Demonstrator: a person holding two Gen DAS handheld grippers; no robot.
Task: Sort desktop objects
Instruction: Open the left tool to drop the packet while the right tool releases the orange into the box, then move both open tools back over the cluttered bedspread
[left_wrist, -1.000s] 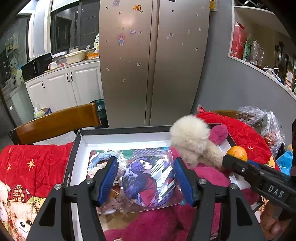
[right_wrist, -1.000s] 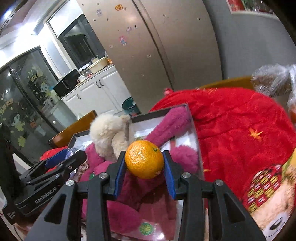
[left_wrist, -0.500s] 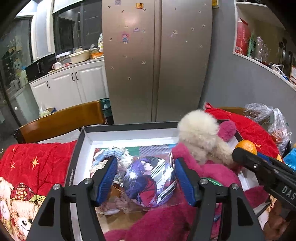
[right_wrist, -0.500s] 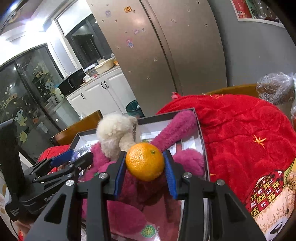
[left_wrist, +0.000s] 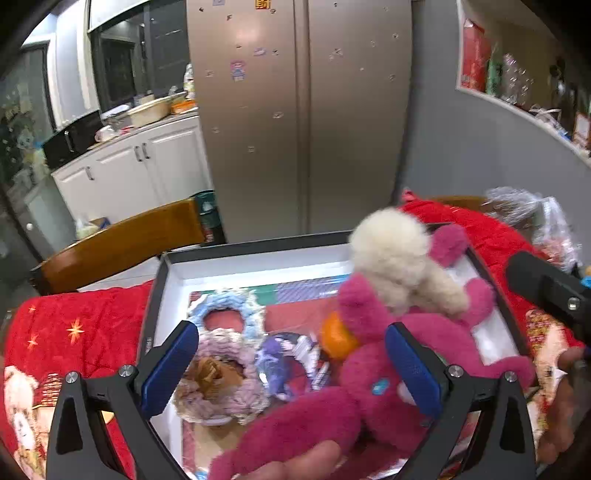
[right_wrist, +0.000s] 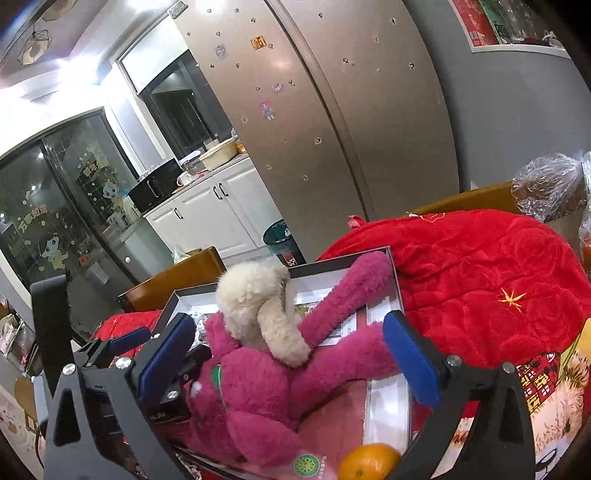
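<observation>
A steel double-door fridge (left_wrist: 299, 122) is filling the background, dotted with small magnets and stickers – one yellow tag near its top carries a character too blurred to read. On the glass door (right_wrist: 55, 221) at the left of the right wrist view, cartoon decals and some Chinese characters are showing, also not legible. A red quilted cover (right_wrist: 491, 280), stitched with gold stars and printed with bears and little houses, is lying over the table. On it a shallow black-rimmed white box (left_wrist: 255, 267) is sitting open. A magenta plush toy (right_wrist: 258, 391) is sprawling across the box's right side, one limb hanging over the far rim, with a cream fluffy plush (right_wrist: 258, 306) resting on top of it. In the left half of the box, crocheted rings (left_wrist: 225, 350) are lying beside an anime-print badge in a clear sleeve (left_wrist: 284, 363). A mandarin orange (right_wrist: 369, 463) is lying loose in the box against the magenta plush, below the right gripper (right_wrist: 291, 354), whose blue-padded fingers are spreading wide and gripping nothing – the plush is merely lying between them. The left gripper (left_wrist: 291, 365) is hovering over the badge, its fingers likewise opening, touching nothing. A round green label on the plush's wrapping is too small to read.
</observation>
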